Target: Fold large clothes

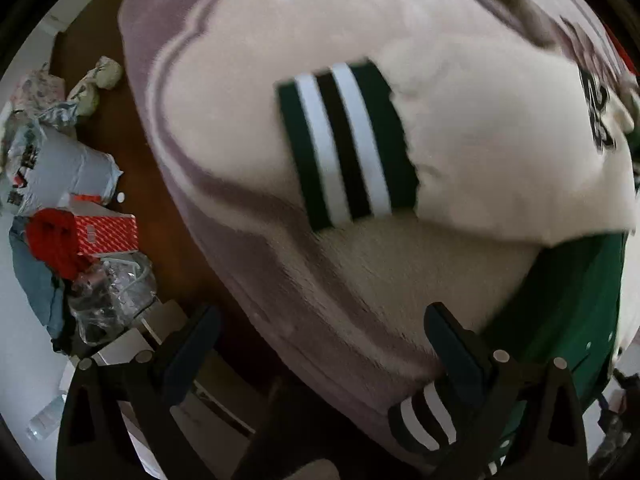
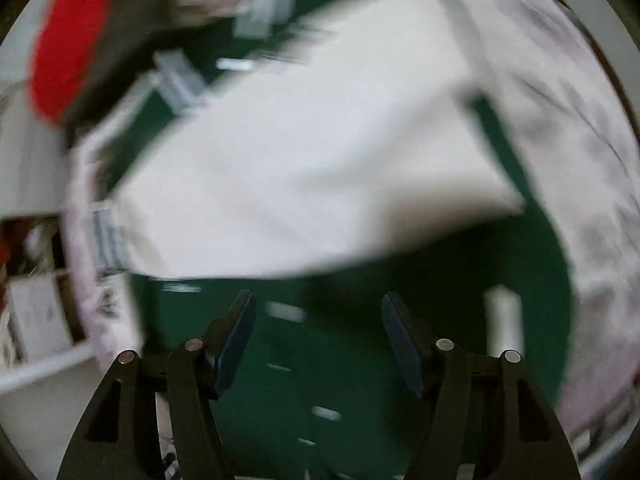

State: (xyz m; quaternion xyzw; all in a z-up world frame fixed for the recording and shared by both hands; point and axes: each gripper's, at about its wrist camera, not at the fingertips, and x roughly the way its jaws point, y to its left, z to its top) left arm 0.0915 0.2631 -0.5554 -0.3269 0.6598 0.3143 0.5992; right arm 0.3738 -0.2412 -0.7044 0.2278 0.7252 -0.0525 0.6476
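Below my left gripper [image 1: 320, 328], whose jaws stand wide apart with nothing between them, the green-and-white jacket [image 1: 460, 152] lies on a pink blanket [image 1: 208, 128], one white sleeve folded across the green body with its striped cuff [image 1: 348, 144] uppermost. My right gripper [image 2: 318, 312] hovers over the green panel, jaws parted and holding nothing. I judge two risks: the freed sleeve may slide off the body, and the near striped cuff [image 1: 424, 416] beside my left fingers could snag, dragging the fold askew.
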